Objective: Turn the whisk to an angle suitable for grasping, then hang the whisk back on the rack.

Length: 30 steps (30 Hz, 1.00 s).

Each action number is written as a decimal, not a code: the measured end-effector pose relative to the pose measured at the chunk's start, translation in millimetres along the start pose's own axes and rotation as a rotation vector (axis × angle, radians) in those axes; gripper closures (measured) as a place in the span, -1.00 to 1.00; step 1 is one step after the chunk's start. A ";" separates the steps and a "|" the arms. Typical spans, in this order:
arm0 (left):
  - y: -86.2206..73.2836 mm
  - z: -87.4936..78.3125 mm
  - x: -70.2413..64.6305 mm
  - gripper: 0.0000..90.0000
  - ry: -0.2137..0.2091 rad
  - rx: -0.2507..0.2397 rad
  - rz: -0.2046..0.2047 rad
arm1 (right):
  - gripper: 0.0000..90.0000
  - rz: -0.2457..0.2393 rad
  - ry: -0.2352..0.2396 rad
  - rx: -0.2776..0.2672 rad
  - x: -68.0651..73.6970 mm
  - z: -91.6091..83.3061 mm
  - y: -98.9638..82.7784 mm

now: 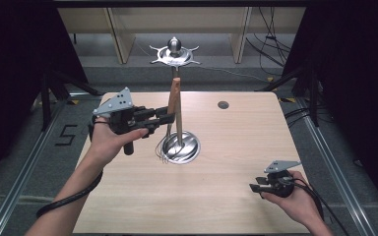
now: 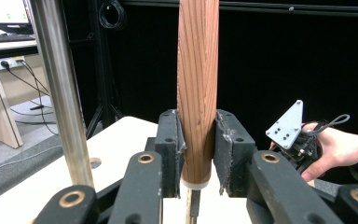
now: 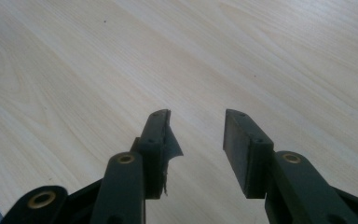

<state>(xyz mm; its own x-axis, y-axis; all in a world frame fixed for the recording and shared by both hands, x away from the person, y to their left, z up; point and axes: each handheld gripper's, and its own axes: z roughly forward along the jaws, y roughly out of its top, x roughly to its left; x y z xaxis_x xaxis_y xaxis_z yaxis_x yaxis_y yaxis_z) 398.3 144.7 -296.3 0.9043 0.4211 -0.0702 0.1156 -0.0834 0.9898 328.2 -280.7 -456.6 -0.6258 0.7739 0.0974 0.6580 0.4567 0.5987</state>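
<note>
Whisk with a round wooden handle [image 2: 197, 93] sits clamped in your left gripper [image 2: 197, 154]; it likely handles light, wires springy, so keep gripping the stiff handle. Your right gripper [image 3: 196, 140] stands open, empty, above the table.

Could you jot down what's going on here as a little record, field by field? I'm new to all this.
Held thing: whisk, wooden handle up, wire loops down
Holder: left gripper, jaws clamped on the handle
Whisk position: upright beside the pole of the metal stand, wires by its round base
Stand top: hooks around a knob
Right gripper: jaws apart, nothing between them, over bare wood
Surface: table, light wood
</note>
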 end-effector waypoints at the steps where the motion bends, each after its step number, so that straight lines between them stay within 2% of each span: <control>1: 1.4 0.6 -0.1 0.60 -0.002 -0.002 -0.001 | 0.36 -0.014 -0.008 -0.039 -0.7 3.1 -1.6; 2: 2.7 1.5 0.2 0.60 -0.007 -0.005 0.002 | 0.36 0.007 0.002 -0.003 0.1 -0.7 -0.5; 3: 3.7 2.3 0.3 0.60 -0.009 -0.007 0.000 | 0.36 0.012 0.001 -0.003 -0.4 -0.8 -0.9; 4: 4.6 3.1 0.6 0.60 -0.012 -0.007 -0.001 | 0.36 -0.019 -0.014 -0.043 -3.2 2.8 -2.3; 5: 6.5 4.9 1.0 0.60 -0.016 -0.005 -0.001 | 0.36 0.012 -0.003 -0.046 -3.0 2.9 -2.9; 9: 9.2 6.8 1.6 0.60 -0.021 -0.005 0.002 | 0.36 0.021 -0.001 -0.031 -3.2 2.0 -3.3; 10: 10.0 7.2 1.2 0.60 -0.025 -0.008 -0.002 | 0.36 -0.009 -0.005 -0.028 -5.3 1.7 -3.6; 11: 10.9 7.2 1.0 0.60 -0.027 -0.008 0.003 | 0.36 0.012 0.003 -0.009 -4.3 -0.7 -2.2; 13: 12.7 6.8 -0.3 0.60 -0.032 -0.009 0.007 | 0.36 0.031 -0.002 -0.040 -2.1 1.8 -2.2; 14: 13.5 6.6 -0.9 0.60 -0.035 -0.013 0.006 | 0.36 0.014 -0.001 -0.016 -2.1 -0.3 -0.5; 15: 14.3 6.1 -1.1 0.60 -0.035 -0.013 0.007 | 0.36 0.014 -0.001 -0.016 -2.1 -0.3 -0.5; 17: 15.7 5.4 -0.6 0.60 -0.039 -0.018 0.008 | 0.36 -0.019 -0.013 -0.043 -2.3 2.6 -0.8; 20: 16.9 5.2 1.2 0.60 -0.041 -0.018 -0.001 | 0.36 0.022 0.000 -0.047 1.3 2.5 -0.3; 24: 18.0 6.7 3.6 0.60 -0.045 -0.014 0.002 | 0.36 -0.006 0.006 -0.010 -1.3 0.1 1.6; 25: 18.5 7.6 4.0 0.60 -0.046 -0.013 0.001 | 0.36 0.010 0.005 -0.013 -0.6 0.6 1.1; 26: 18.8 8.1 4.2 0.60 -0.047 -0.014 0.001 | 0.36 -0.003 0.003 -0.016 -2.4 1.1 0.9; 28: 19.6 8.7 5.0 0.60 -0.048 -0.016 -0.001 | 0.36 0.013 0.001 -0.011 -1.9 1.2 0.2; 30: 19.9 9.0 5.6 0.60 -0.051 -0.018 -0.007 | 0.36 -0.011 -0.006 -0.021 -4.3 2.1 -0.4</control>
<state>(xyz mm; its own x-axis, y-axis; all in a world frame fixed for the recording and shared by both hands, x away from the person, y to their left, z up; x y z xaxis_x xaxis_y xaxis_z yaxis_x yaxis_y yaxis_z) 409.3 137.3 -278.1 0.9232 0.3751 -0.0832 0.1153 -0.0640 0.9913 331.6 -283.2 -458.9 -0.6301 0.7717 0.0862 0.6424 0.4556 0.6162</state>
